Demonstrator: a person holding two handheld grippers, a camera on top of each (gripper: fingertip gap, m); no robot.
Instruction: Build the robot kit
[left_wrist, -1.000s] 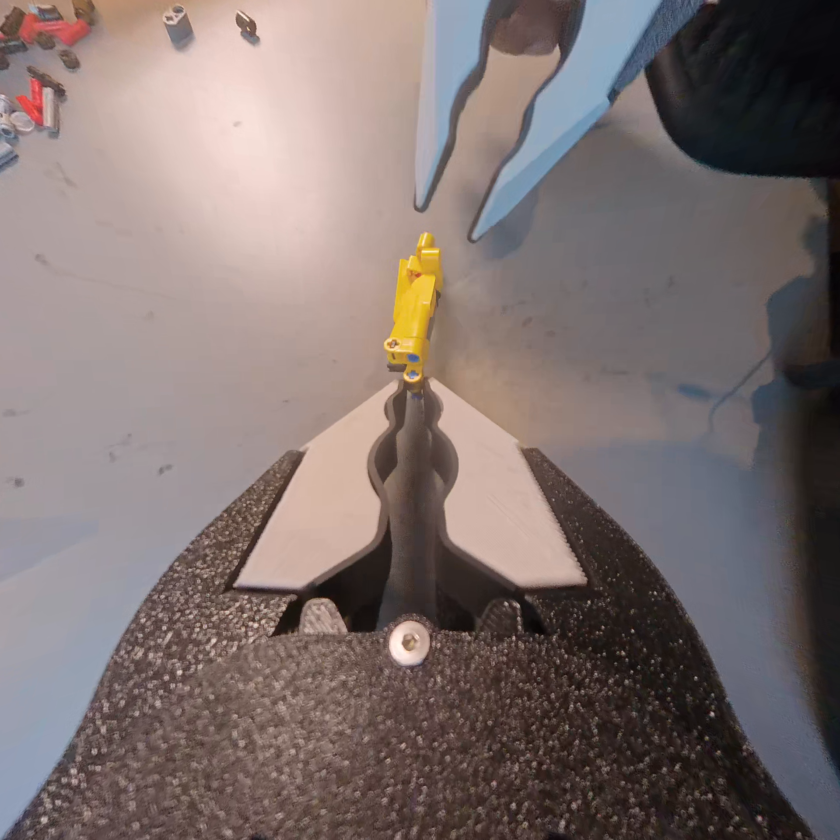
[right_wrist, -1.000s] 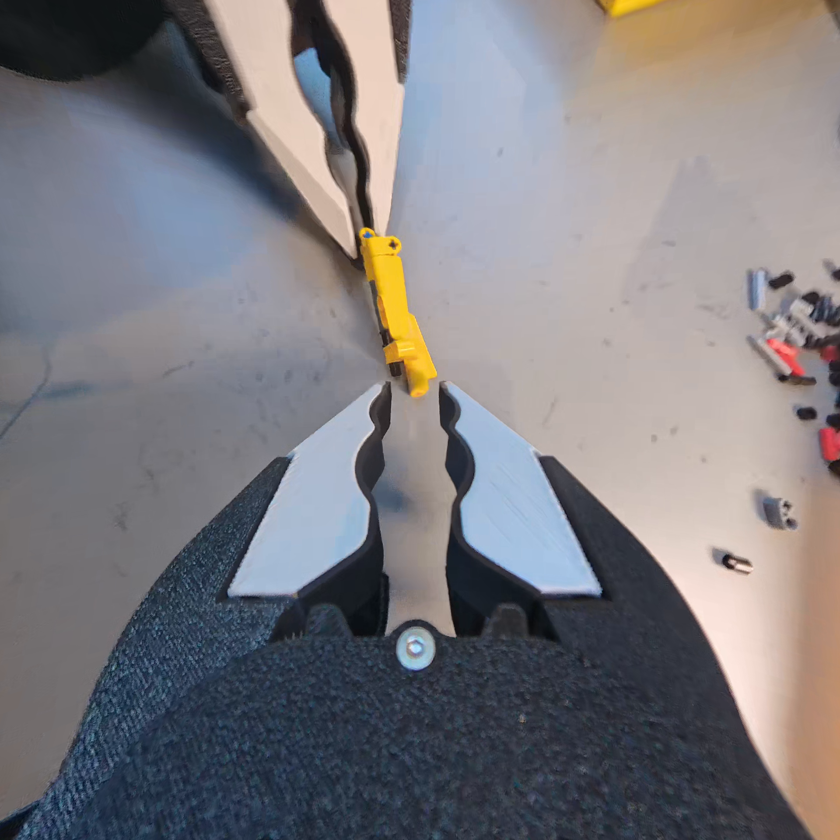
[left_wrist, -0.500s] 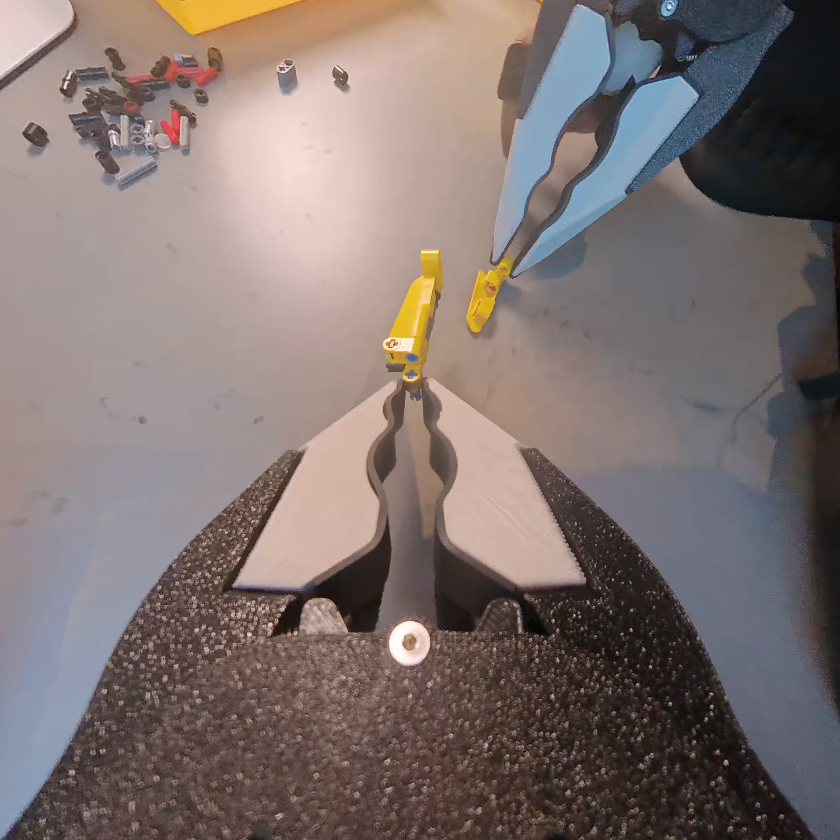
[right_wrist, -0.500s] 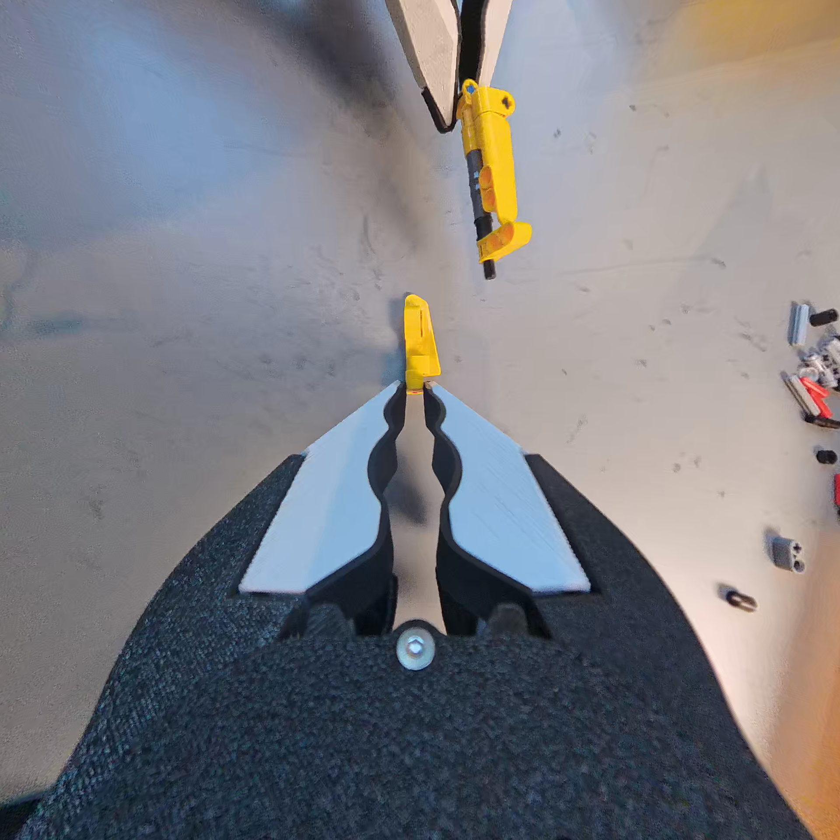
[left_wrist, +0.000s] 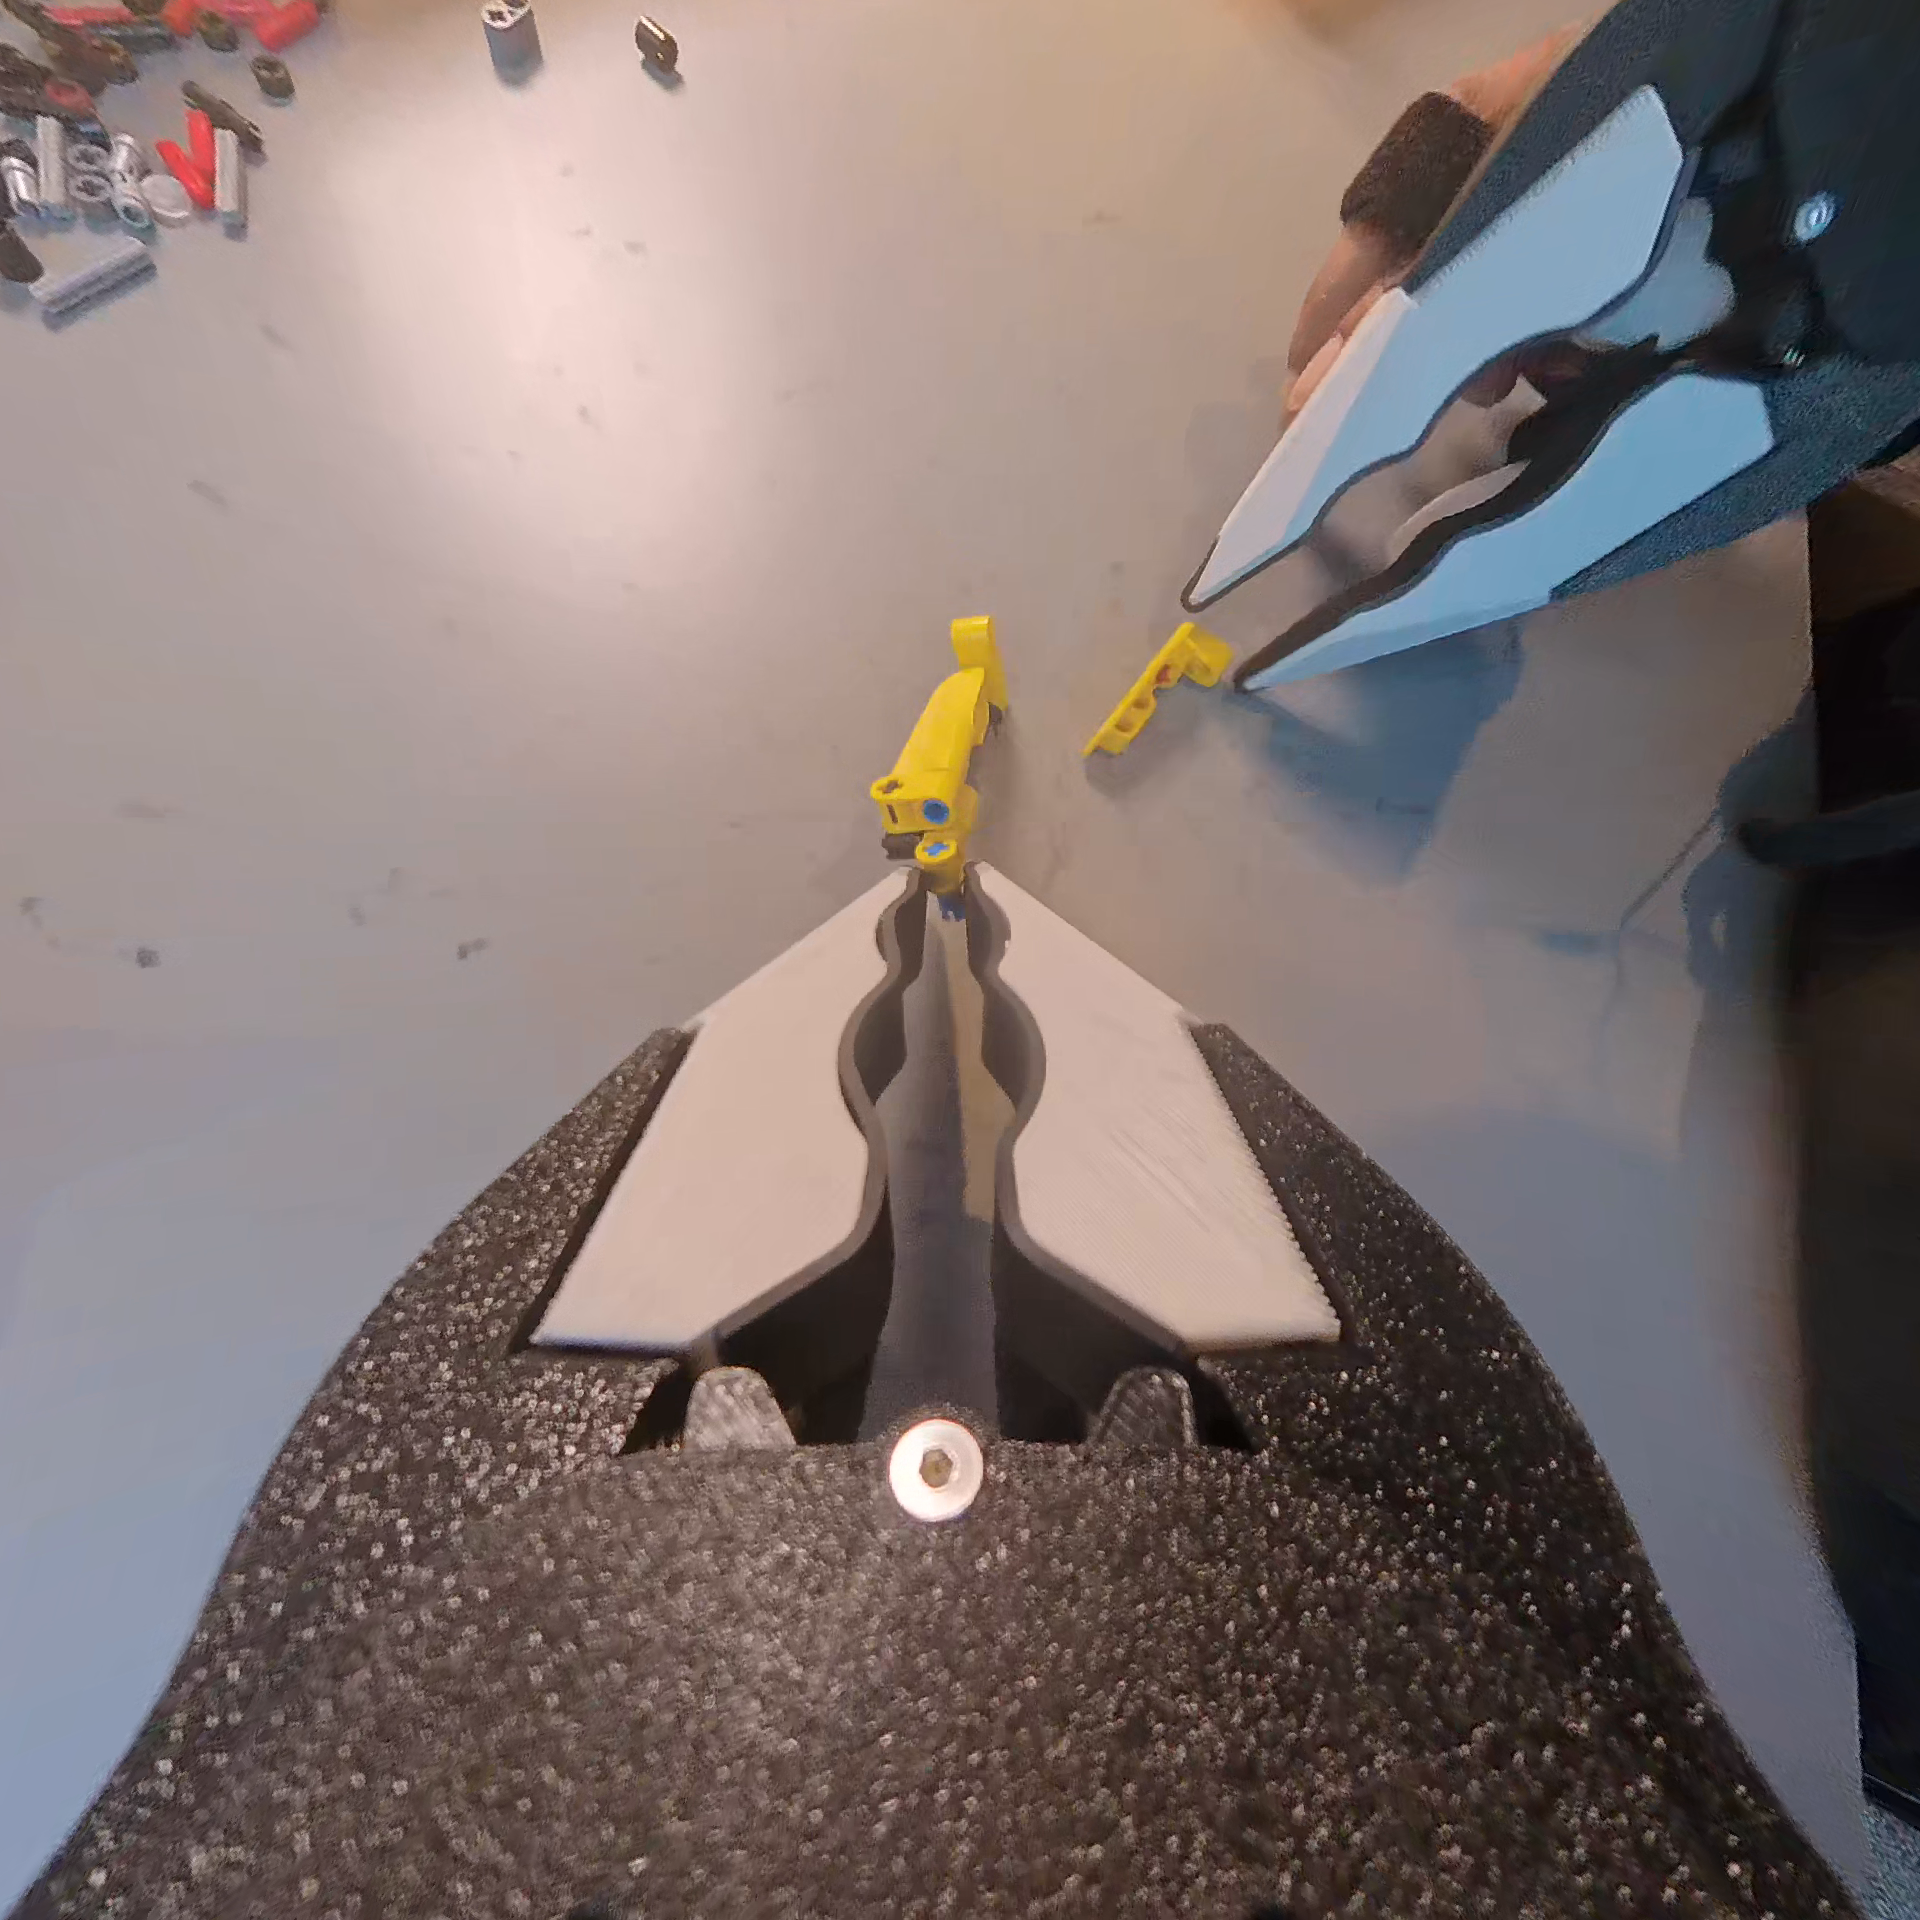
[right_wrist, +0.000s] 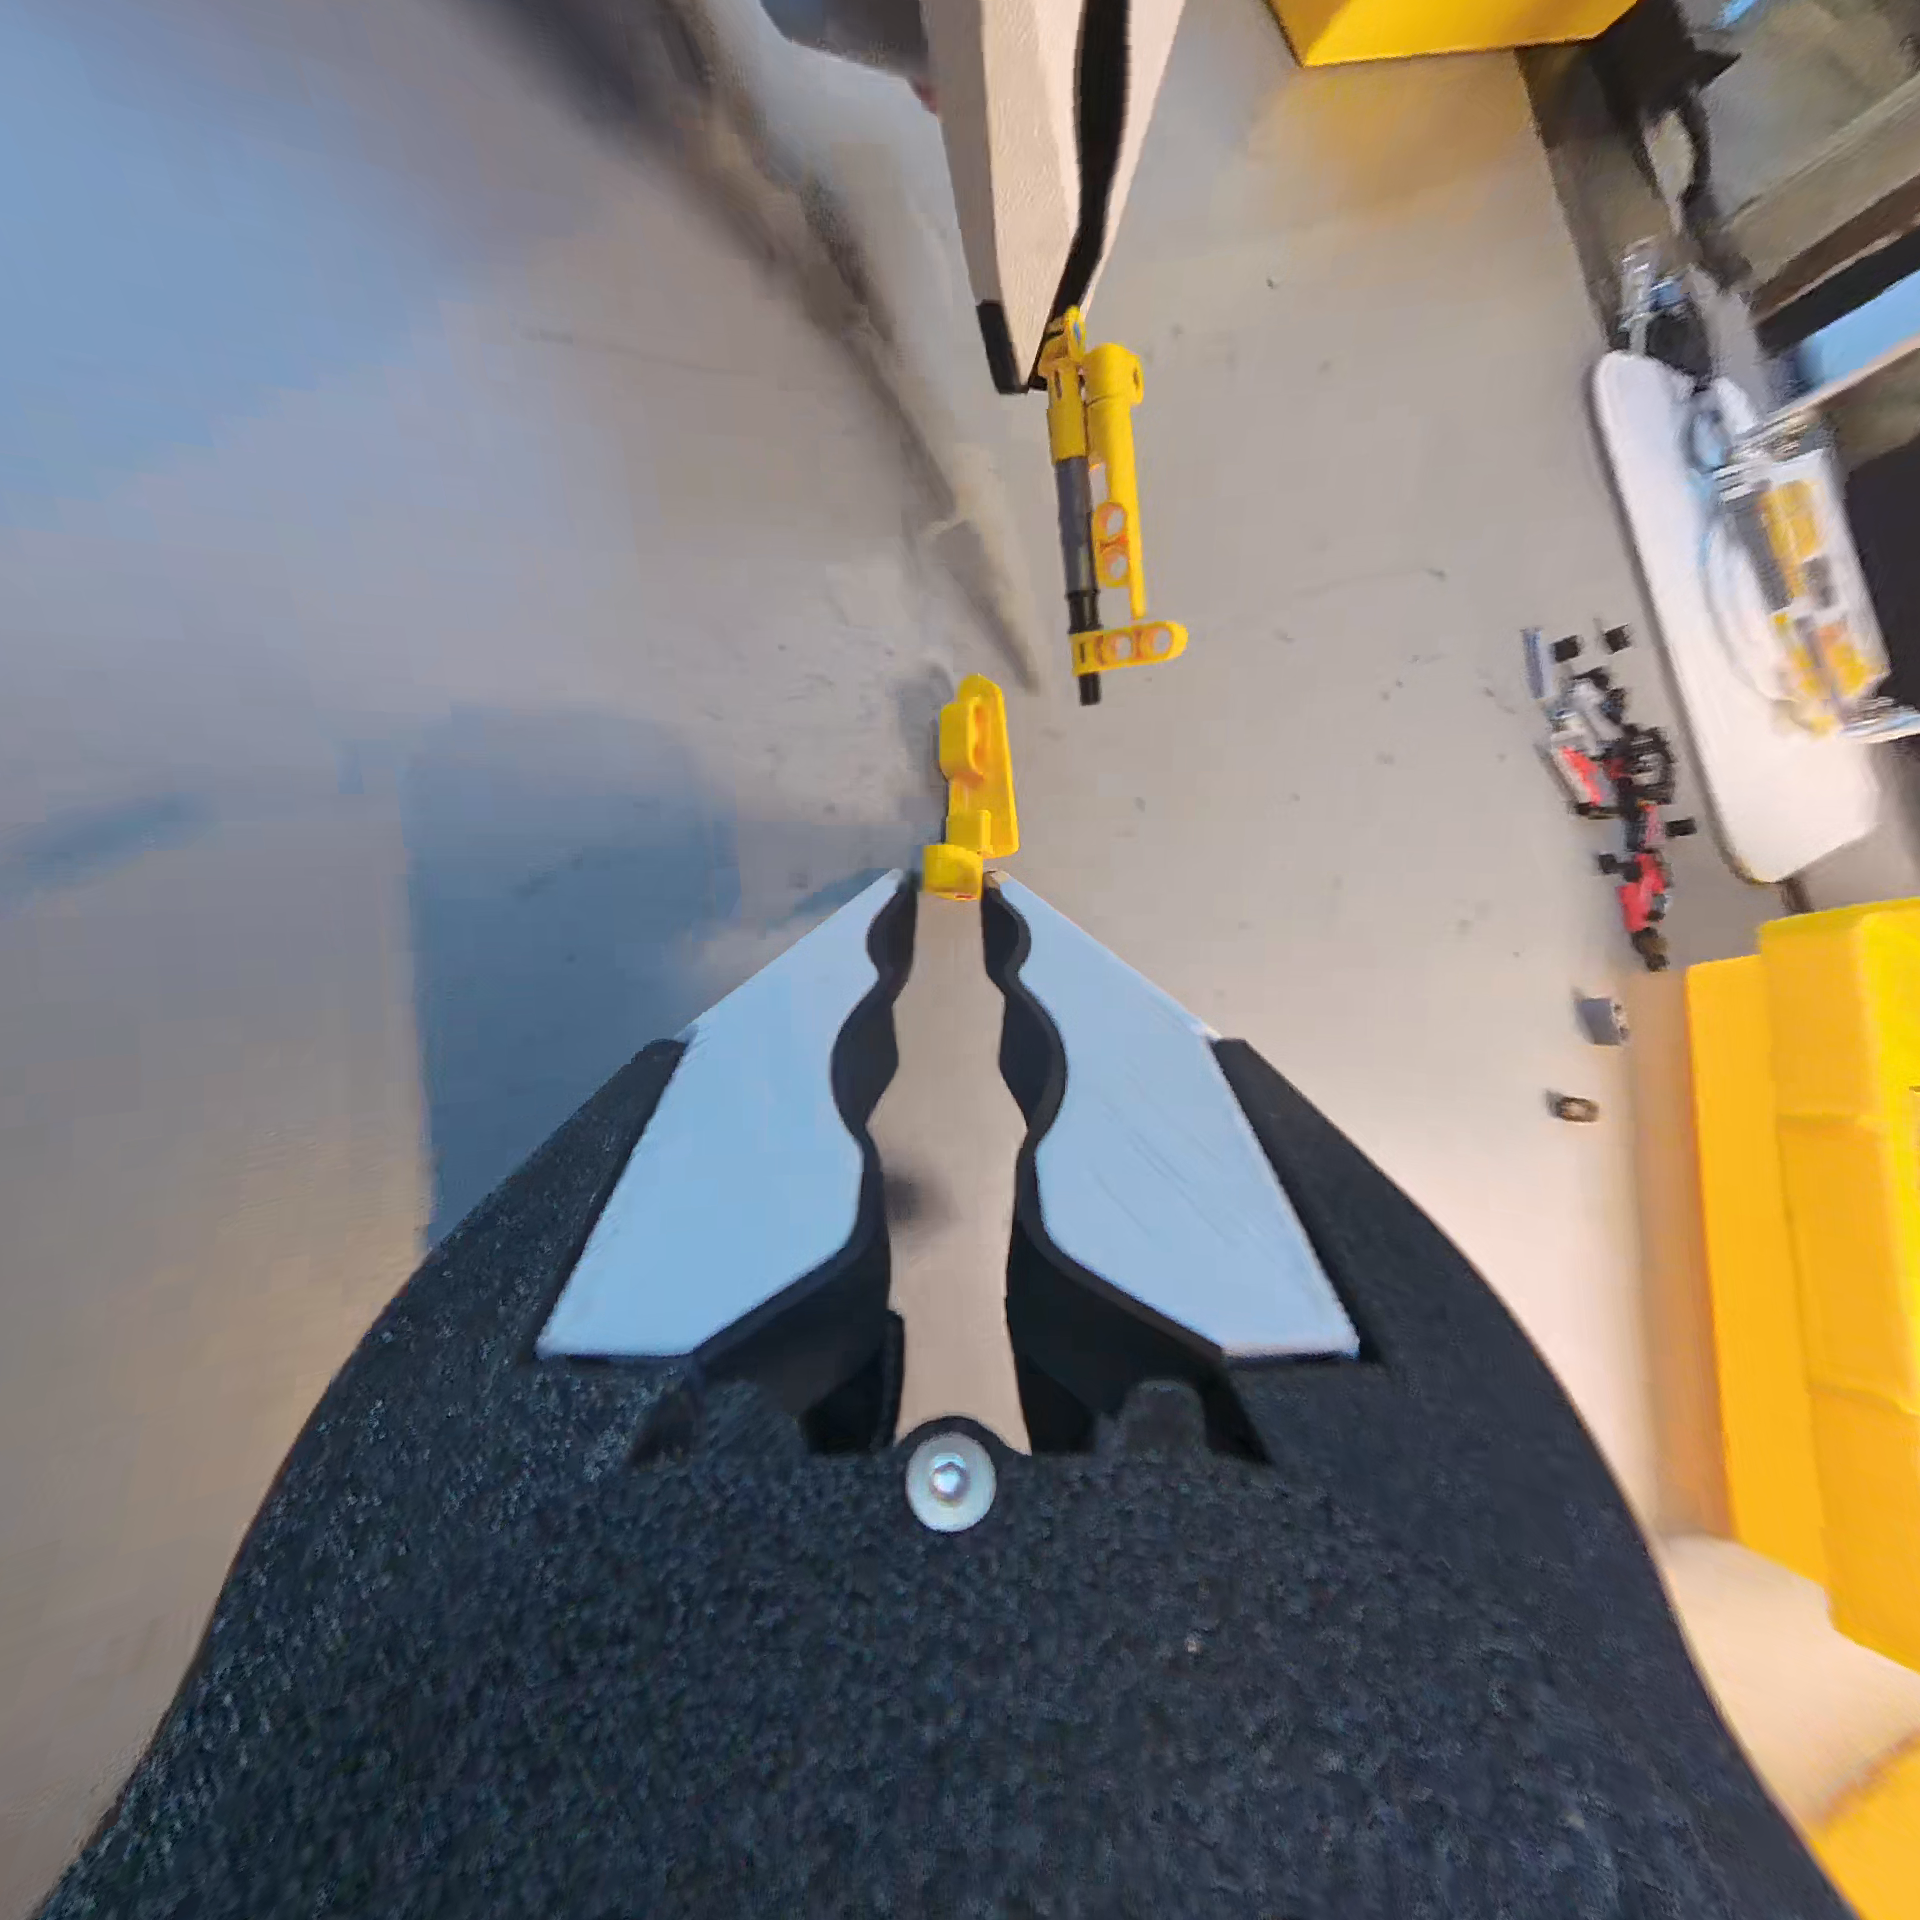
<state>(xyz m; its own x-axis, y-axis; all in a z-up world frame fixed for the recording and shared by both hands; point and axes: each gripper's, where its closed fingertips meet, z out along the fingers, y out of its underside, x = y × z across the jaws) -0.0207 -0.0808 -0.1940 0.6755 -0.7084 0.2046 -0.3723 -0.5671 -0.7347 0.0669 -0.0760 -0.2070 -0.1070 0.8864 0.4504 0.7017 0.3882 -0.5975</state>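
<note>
Left gripper (left_wrist: 943, 883): narrowed to a slit, and a yellow assembly (left_wrist: 940, 743) is pinched by its near end at the tips, held above the grey table (left_wrist: 520, 623). Right gripper (right_wrist: 954, 881): tips drawn close, a small yellow piece (right_wrist: 977, 774) is clamped by its near end. The two yellow parts are kept just apart, side by side. Farther out, loose small parts (left_wrist: 114, 156) are scattered on the table, and yellow bins (right_wrist: 1829, 1195) are seen at the edge.
</note>
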